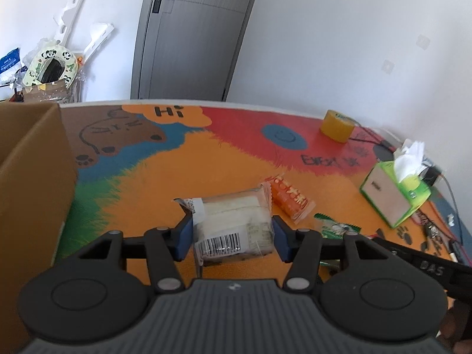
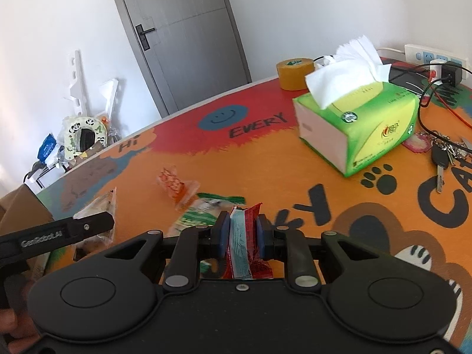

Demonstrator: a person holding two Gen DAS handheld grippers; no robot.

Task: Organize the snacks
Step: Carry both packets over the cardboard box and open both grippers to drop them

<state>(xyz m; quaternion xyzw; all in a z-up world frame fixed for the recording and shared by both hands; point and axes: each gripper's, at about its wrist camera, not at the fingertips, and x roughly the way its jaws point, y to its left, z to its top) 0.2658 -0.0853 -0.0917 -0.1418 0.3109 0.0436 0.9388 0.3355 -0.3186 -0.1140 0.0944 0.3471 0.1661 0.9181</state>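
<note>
My left gripper [image 1: 232, 233] is shut on a clear-wrapped sandwich pack [image 1: 233, 221] with a barcode label, its blue pads pressing both sides. My right gripper [image 2: 242, 231] is shut on a red and light-blue snack packet [image 2: 244, 236], which stands upright between the pads. An orange snack packet [image 1: 290, 199] [image 2: 175, 187] and a green-and-white packet [image 1: 336, 227] [image 2: 203, 211] lie on the colourful table mat [image 1: 153, 183]. In the right wrist view the left gripper's finger crosses the sandwich pack [image 2: 97, 206] at lower left. A brown cardboard box [image 1: 29, 177] stands at the left.
A green tissue box [image 2: 368, 124] [image 1: 395, 194] sits to the right, a roll of yellow tape [image 2: 295, 73] [image 1: 337, 125] behind it. Keys [image 2: 442, 153], cables and a power strip [image 2: 433, 59] lie at far right. Clutter sits on the floor by the grey door [image 1: 194, 35].
</note>
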